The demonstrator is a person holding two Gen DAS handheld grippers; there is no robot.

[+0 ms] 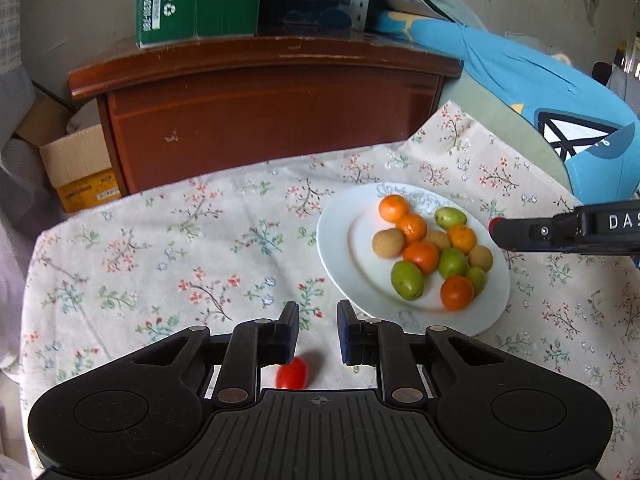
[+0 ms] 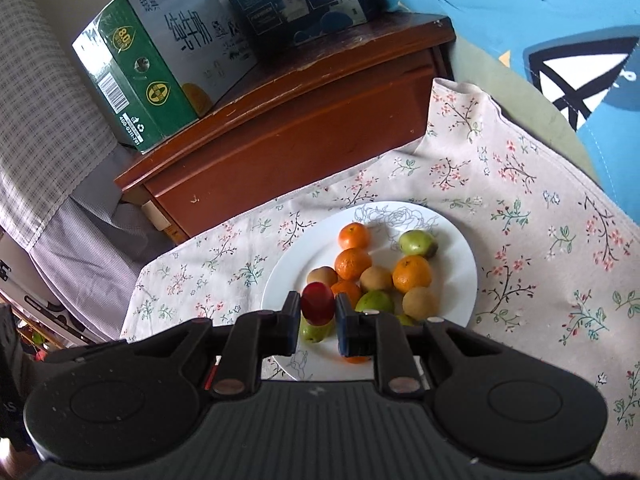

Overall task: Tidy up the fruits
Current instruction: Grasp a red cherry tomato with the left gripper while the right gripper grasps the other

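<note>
Left wrist view: left tongs [image 1: 318, 336] standing apart and empty, low over the floral cloth [image 1: 160, 248] on the counter. One red cherry tomato [image 1: 292, 373] lying loose on the cloth, back between the jaws near the tongs' base, well apart from the white plate [image 1: 340, 248]. Risk here, as a judgement: round and smooth, so likely to roll off under a glancing pad or to burst under a hard squeeze; soft cloth may also wrinkle and get pinched along with it. On the plate, a tight cluster of orange mandarins [image 1: 394, 208], green jujube-like fruits [image 1: 407, 280] and brown longan-like fruits [image 1: 388, 242], most touching one another. At the right edge, the right tongs [image 1: 494, 227] reaching over the plate's far rim, red showing at the tip.

Right wrist view: right tongs [image 2: 318, 314] closed on a dark red tomato [image 2: 317, 303], held above the near side of the plate [image 2: 460, 256], over a green fruit [image 2: 316, 330]. Risk, again a judgement: released from up here onto rounded, crowded fruit, apt to bounce or roll off the shallow rim onto the cloth; a nudge from the tongs could also scatter the pile. Bare plate only at the left and far side. Five mandarins or so, three brown fruits and several green ones; exact count partly hidden behind the tongs.
</note>
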